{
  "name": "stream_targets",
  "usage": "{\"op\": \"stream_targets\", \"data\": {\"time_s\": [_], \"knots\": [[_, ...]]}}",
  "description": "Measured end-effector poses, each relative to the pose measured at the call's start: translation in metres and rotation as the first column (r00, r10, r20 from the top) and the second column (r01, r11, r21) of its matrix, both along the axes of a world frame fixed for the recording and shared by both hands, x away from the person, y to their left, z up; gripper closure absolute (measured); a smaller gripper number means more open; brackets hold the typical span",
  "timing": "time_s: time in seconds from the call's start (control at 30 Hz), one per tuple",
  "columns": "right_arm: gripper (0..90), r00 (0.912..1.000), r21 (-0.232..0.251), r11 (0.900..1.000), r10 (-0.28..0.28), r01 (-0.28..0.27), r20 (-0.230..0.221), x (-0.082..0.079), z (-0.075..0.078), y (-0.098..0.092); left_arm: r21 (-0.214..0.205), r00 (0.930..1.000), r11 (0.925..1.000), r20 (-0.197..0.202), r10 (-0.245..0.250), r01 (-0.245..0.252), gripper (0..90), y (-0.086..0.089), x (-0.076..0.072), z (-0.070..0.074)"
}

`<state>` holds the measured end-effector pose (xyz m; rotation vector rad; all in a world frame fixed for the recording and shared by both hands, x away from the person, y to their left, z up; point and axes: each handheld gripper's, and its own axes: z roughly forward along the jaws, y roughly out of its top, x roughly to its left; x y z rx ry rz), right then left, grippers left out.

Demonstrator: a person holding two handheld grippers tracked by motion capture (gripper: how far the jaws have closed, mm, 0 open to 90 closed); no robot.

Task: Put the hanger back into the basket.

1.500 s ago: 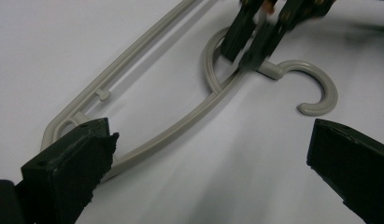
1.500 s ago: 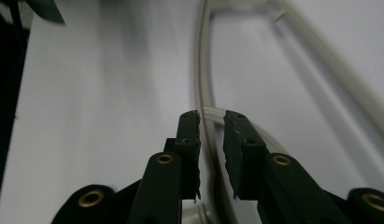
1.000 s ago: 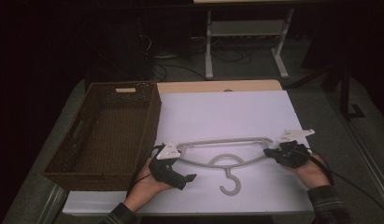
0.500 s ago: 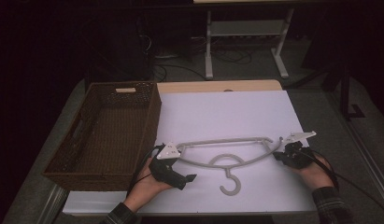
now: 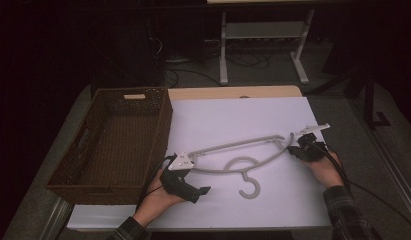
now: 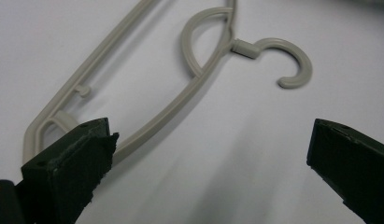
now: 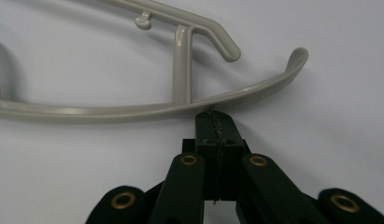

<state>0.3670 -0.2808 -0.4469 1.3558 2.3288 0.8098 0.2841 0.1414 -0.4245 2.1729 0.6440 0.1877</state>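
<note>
Presently, the right gripper (image 7: pixel 216 122), jaws fully closed, touches the curved arm of the grey hanger (image 5: pixel 241 153) near the tabletop's right edge, while the left gripper (image 6: pixel 208 154) stands wide open at its other end.

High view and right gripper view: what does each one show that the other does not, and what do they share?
High view alone: the brown wicker basket, the hanger's hook, the left gripper at the hanger's left end, both forearms.

Right gripper view alone: the right gripper with jaws shut together, their tip right at the hanger's curved arm, and a small peg on the bar.

Both: the grey hanger lying flat on the white tabletop.
</note>
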Motion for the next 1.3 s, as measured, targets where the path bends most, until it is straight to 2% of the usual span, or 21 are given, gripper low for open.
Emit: {"op": "stream_targets", "data": {"time_s": [0.2, 0.33, 0.43, 0.5, 0.53, 0.57, 0.6, 0.63, 0.7, 0.73, 0.77, 0.8, 0.83, 0.97, 1.0, 1.03, 1.07, 1.17, 1.3], "knots": [[89.9, 0.9998, 0.027, 0.9995, -0.017, 0.017, 0.012, 0.033, -0.003, 0.015, -0.008, 1.0000, 1.0000, -0.004, -0.006, 0.006, 0.1, 0.000, 0.000, -0.001], [89.9, 0.9994, 0.044, 0.9987, -0.027, 0.026, 0.021, 0.042, -0.005, 0.019, -0.009, 1.0000, 0.9999, -0.003, -0.008, 0.008, 0.4, 0.000, 0.000, -0.001], [89.9, 0.9992, 0.043, 0.9988, -0.026, 0.025, 0.030, 0.042, -0.005, 0.020, -0.012, 1.0000, 0.9999, -0.006, -0.008, 0.008, 0.4, 0.000, 0.000, -0.001], [89.8, 0.9993, 0.042, 0.9990, -0.017, 0.015, 0.035, 0.037, -0.002, 0.020, -0.012, 1.0000, 0.9999, -0.003, -0.003, 0.003, 0.3, 0.001, 0.002, -0.001], [84.1, 0.9986, 0.045, 0.9990, -0.005, 0.003, 0.053, 0.028, 0.004, 0.019, -0.013, 1.0000, 0.9999, 0.002, -0.003, 0.003, 0.3, 0.000, 0.002, 0.000], [84.1, 0.9986, 0.045, 0.9990, -0.005, 0.003, 0.053, 0.028, 0.004, 0.019, -0.013, 1.0000, 0.9999, 0.002, -0.003, 0.003, 0.3, 0.000, 0.002, 0.000], [76.7, 0.9978, 0.082, 0.9966, 0.007, -0.012, 0.066, 0.018, 0.012, 0.017, -0.011, 1.0000, 0.9999, 0.003, -0.005, 0.005, 0.3, 0.000, 0.003, 0.000], [76.7, 0.9978, 0.082, 0.9966, 0.007, -0.012, 0.066, 0.018, 0.012, 0.017, -0.011, 1.0000, 0.9999, 0.002, -0.008, 0.008, 0.3, -0.001, 0.003, 0.000], [66.8, 0.9960, 0.095, 0.9949, 0.028, -0.036, 0.084, 0.007, 0.021, 0.017, -0.009, 1.0000, 0.9999, 0.001, -0.009, 0.009, 0.3, -0.002, 0.004, 0.001], [57.4, 0.9936, 0.137, 0.9882, 0.055, -0.069, 0.099, -0.007, 0.030, 0.017, -0.009, 0.9999, 0.9999, 0.003, -0.012, 0.012, 0.3, -0.003, 0.005, 0.001], [57.4, 0.9936, 0.137, 0.9882, 0.055, -0.069, 0.099, -0.007, 0.030, 0.017, -0.007, 0.9999, 0.9999, 0.001, -0.011, 0.011, 0.3, -0.004, 0.005, 0.001], [47.3, 0.9891, 0.167, 0.9815, 0.073, -0.094, 0.128, -0.021, 0.037, 0.017, -0.003, 1.0000, 1.0000, 0.004, -0.009, 0.009, 0.3, -0.005, 0.005, 0.001], [47.3, 0.9891, 0.167, 0.9815, 0.073, -0.094, 0.128, -0.021, 0.037, 0.017, 0.001, 0.9999, 1.0000, 0.010, -0.007, 0.007, 0.3, -0.006, 0.006, 0.002], [31.1, 0.9829, 0.190, 0.9754, 0.081, -0.112, 0.165, -0.049, 0.044, 0.019, 0.018, 0.9996, 0.9998, 0.025, -0.012, 0.012, 0.4, -0.010, 0.010, 0.004], [26.4, 0.9802, 0.190, 0.9732, 0.096, -0.129, 0.173, -0.058, 0.044, 0.019, 0.022, 0.9992, 0.9996, 0.037, -0.017, 0.017, 2.7, -0.012, 0.012, 0.005], [26.4, 0.9802, 0.190, 0.9732, 0.096, -0.129, 0.173, -0.058, 0.044, 0.019, 0.022, 0.9992, 0.9996, 0.037, -0.017, 0.017, 5.9, -0.012, 0.012, 0.005], [25.0, 0.9786, 0.185, 0.9737, 0.099, -0.133, 0.180, -0.063, 0.044, 0.020, 0.022, 0.9991, 0.9996, 0.040, -0.017, 0.016, 5.9, -0.013, 0.014, 0.006], [21.1, 0.9754, 0.182, 0.9721, 0.112, -0.147, 0.190, -0.076, 0.042, 0.021, 0.036, 0.9987, 0.9992, 0.045, -0.022, 0.020, 14.2, -0.014, 0.019, 0.005], [20.7, 0.9732, 0.178, 0.9717, 0.119, -0.155, 0.196, -0.088, 0.040, 0.024, 0.045, 0.9984, 0.9989, 0.054, -0.016, 0.013, 22.6, -0.015, 0.029, 0.003]]}}
